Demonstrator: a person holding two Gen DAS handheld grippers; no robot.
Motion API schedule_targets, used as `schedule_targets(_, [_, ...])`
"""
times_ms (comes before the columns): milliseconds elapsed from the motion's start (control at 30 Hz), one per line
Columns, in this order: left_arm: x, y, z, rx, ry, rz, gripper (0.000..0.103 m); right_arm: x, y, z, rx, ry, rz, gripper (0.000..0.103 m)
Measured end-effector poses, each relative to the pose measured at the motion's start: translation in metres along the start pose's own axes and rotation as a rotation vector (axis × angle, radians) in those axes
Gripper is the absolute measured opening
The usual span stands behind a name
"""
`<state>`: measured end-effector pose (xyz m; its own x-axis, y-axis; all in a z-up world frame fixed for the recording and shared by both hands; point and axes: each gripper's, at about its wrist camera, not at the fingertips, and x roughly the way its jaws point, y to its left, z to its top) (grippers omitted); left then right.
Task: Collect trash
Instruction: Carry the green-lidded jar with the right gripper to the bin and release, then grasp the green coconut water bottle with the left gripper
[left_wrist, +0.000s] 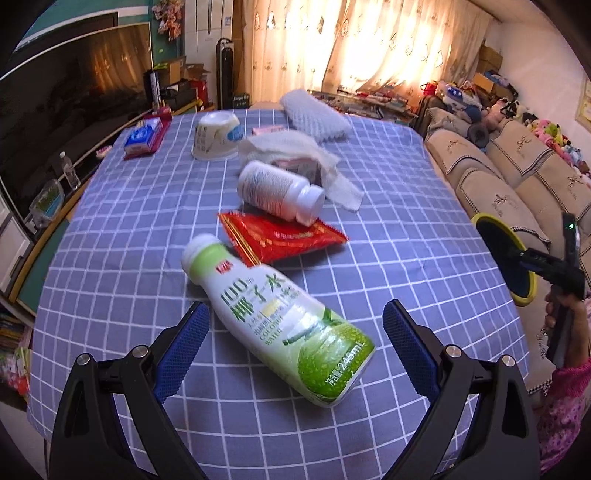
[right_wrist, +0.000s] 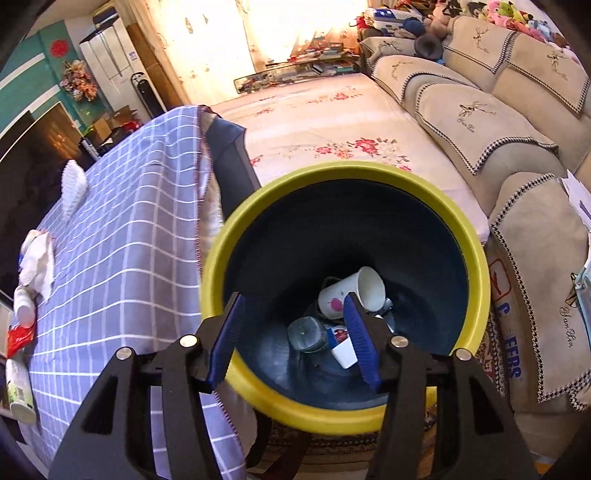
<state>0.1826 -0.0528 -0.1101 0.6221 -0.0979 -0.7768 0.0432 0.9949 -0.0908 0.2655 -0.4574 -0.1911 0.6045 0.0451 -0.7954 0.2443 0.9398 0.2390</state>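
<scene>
- Left wrist view: left gripper fingers spread either side of one coconut-water bottle lying on the table; beyond the bottle, one red wrapper, one white jar, one upturned cup.
- Right wrist view: right gripper fingers spread, one inside and one outside the near rim of the one yellow-rimmed bin, beside the table; inside, one mug, one glass, one carton.

Right gripper with fingers spread wide above a yellow-rimmed bin. Inside lie a white cup, a clear jar and a small carton. A checked tablecloth hangs beside it.
</scene>
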Motion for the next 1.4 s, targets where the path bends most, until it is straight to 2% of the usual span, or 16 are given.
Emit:
schedule_targets(233, [0.017,0.005,-0.009,-0.016,0.014,0.025,0.094,-0.004,0.009,-0.006,-0.014,0.0,0.031,0.055])
schedule_targets(533, [0.007,0.03,-0.015,-0.03,0.009,0.083,0.094,-0.005,0.02,-0.013,-0.039,0.014,0.056,0.056])
schedule_targets(667, [0.004,0.039,-0.021,-0.038,0.0,0.081,0.094,-0.005,0.027,-0.014,-0.05,0.017,0.069,0.057])
schedule_targets(833, [0.012,0.032,-0.033,-0.012,0.008,0.064,0.094,-0.004,0.036,-0.015,-0.068,0.024,0.077,0.058])
schedule_targets(933, [0.014,0.029,-0.036,-0.02,-0.014,0.071,0.093,-0.005,0.039,-0.016,-0.075,0.028,0.078,0.058])
schedule_targets(1000, [0.015,0.03,-0.036,-0.027,-0.028,0.082,0.086,-0.005,0.04,-0.017,-0.079,0.029,0.079,0.058])
schedule_targets(1133, [0.018,0.037,-0.039,-0.05,-0.014,0.078,0.053,-0.006,0.041,-0.018,-0.082,0.03,0.084,0.058])
schedule_targets(1267, [0.009,0.041,-0.039,-0.029,-0.042,0.088,0.052,-0.007,0.042,-0.019,-0.09,0.03,0.091,0.058])
schedule_targets(1400, [-0.016,0.044,-0.033,0.003,-0.123,0.127,0.052,-0.006,0.043,-0.02,-0.093,0.032,0.095,0.058])
